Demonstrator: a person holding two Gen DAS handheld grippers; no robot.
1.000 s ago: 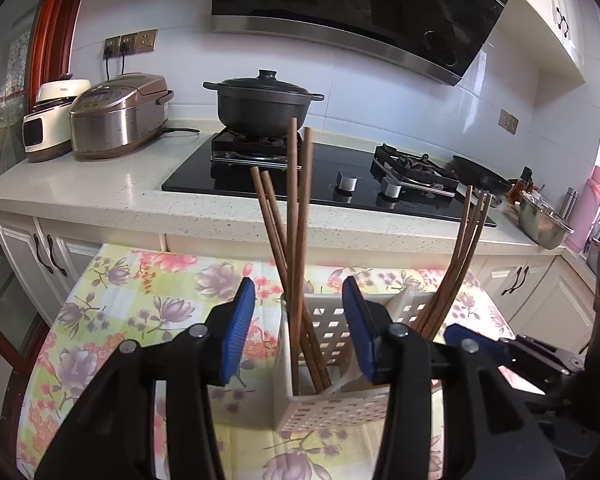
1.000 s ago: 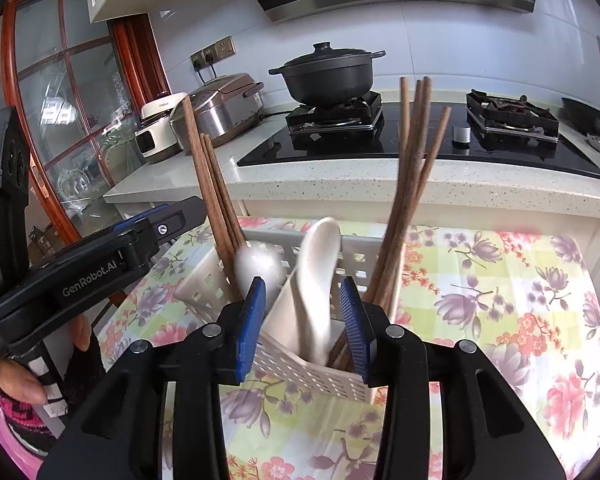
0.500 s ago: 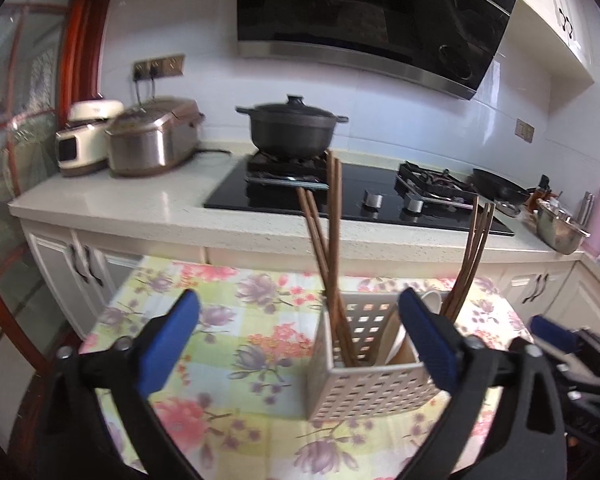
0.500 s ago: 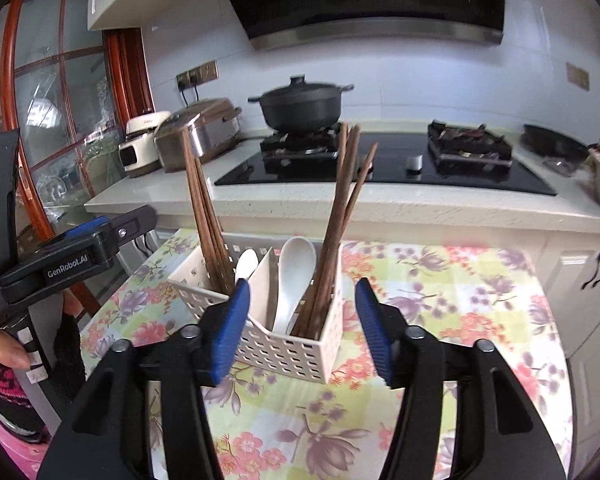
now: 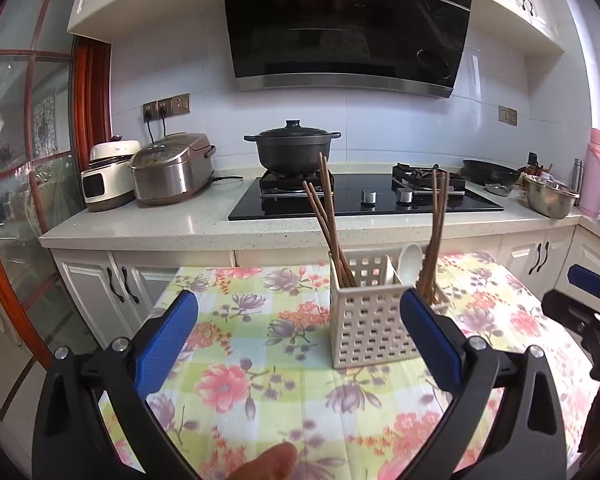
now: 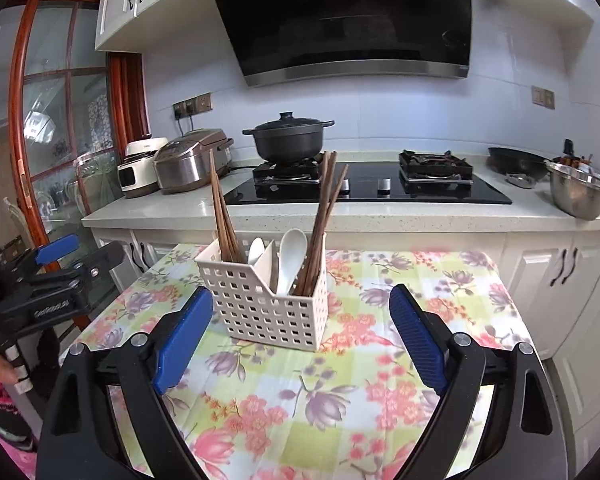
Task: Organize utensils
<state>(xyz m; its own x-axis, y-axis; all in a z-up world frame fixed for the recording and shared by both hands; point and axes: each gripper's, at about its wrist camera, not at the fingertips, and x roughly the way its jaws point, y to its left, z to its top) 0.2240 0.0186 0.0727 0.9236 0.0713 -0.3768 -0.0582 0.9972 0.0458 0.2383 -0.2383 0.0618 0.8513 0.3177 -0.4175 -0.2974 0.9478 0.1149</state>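
Left wrist view showed the left gripper (image 5: pixel 296 340) released, fingers spread wide and empty. Its white utensil basket (image 5: pixel 374 326) stood on the floral-clothed desk (image 5: pixel 240 360), holding chopsticks (image 5: pixel 328 224) and a white spoon (image 5: pixel 410 262). Right gripper (image 6: pixel 300 336) was still opening, nothing between its fingers.

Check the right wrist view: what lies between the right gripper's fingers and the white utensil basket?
Only bare floral tablecloth. In the right wrist view the right gripper, jaws opening and holding nothing, sits short of the basket, with no loose utensil on that stretch.
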